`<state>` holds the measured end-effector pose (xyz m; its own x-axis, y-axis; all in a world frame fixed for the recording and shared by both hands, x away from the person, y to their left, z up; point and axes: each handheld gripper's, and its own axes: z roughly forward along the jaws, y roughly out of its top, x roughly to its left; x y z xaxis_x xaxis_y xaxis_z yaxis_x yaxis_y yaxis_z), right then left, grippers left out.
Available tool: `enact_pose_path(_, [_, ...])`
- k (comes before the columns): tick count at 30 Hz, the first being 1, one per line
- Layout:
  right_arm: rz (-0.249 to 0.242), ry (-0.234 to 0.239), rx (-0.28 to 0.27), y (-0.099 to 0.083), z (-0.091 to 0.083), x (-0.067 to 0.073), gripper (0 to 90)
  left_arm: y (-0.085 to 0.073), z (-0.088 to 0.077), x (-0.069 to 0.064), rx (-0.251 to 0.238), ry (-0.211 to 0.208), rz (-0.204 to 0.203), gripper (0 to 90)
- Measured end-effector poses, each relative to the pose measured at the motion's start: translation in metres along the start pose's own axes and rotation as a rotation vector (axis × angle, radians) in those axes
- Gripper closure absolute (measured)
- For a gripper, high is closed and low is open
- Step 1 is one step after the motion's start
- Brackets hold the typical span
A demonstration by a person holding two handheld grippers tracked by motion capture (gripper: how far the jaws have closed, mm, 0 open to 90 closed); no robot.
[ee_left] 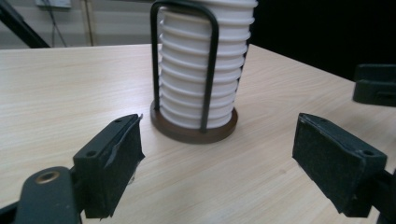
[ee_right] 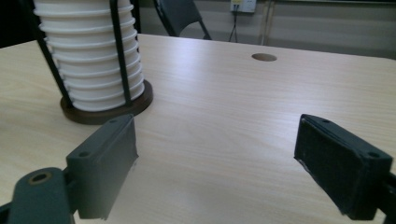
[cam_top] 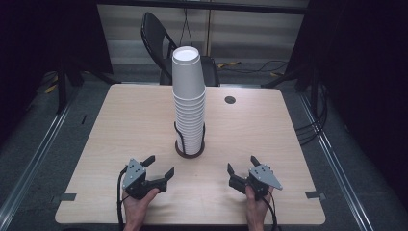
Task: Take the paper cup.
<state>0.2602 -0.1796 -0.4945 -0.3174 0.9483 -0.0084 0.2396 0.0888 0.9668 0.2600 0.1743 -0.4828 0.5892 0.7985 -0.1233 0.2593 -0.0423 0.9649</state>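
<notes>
Tall white ribbed cup stack [cam_top: 189,103]

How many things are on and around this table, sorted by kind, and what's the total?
Stack of white paper cups: 1
Dark round cup holder with wire uprights: 1
Handheld grippers, both open: 2, left gripper and right gripper
Black folding chair behind the table: 1
Total: 5, not counting the table; single cups in the stack are too tightly nested to count.

Tall stack of white cups [cam_top: 188,101] between wide-jawed left gripper [cam_top: 159,168] and right gripper [cam_top: 242,166]
</notes>
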Motion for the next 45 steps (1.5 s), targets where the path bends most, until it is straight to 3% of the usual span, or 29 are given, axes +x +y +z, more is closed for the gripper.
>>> enact_pose_path(13, [-0.007,0.027,0.017,0.0,0.0,0.001,12.7,0.024,0.001,-0.003,-0.013,-0.043,0.032,16.0])
enact_pose_path(18, [-0.014,0.026,0.021,0.0,0.0,0.001,12.8,0.036,0.004,-0.006,-0.013,-0.058,0.074,16.0])
enact_pose_path(25, [-0.016,0.027,0.026,0.0,0.0,0.001,12.9,0.049,0.007,-0.006,-0.029,-0.114,0.064,16.3])
enact_pose_path(30, [-0.022,0.027,0.029,0.0,0.0,0.002,12.9,0.06,0.007,-0.004,-0.041,-0.148,0.079,19.2])
enact_pose_path(34, [-0.018,0.024,0.025,0.0,0.0,0.002,12.9,0.07,0.005,-0.004,-0.059,-0.15,0.092,19.0])
enact_pose_path(35, [-0.015,0.026,0.026,0.0,0.0,0.002,12.9,0.073,0.005,-0.004,-0.071,-0.158,0.067,18.9])
enact_pose_path(37, [-0.013,0.029,0.029,0.0,0.0,0.001,13.0,0.077,0.005,-0.003,-0.083,-0.172,0.058,18.9])
enact_pose_path(39, [-0.01,0.029,0.027,0.0,0.0,0.001,13.0,0.084,0.006,-0.004,-0.08,-0.166,0.084,18.6])
enact_pose_path(45, [-0.002,0.027,0.029,0.0,0.0,0.001,13.2,0.1,0.007,-0.006,-0.081,-0.188,0.107,16.4])
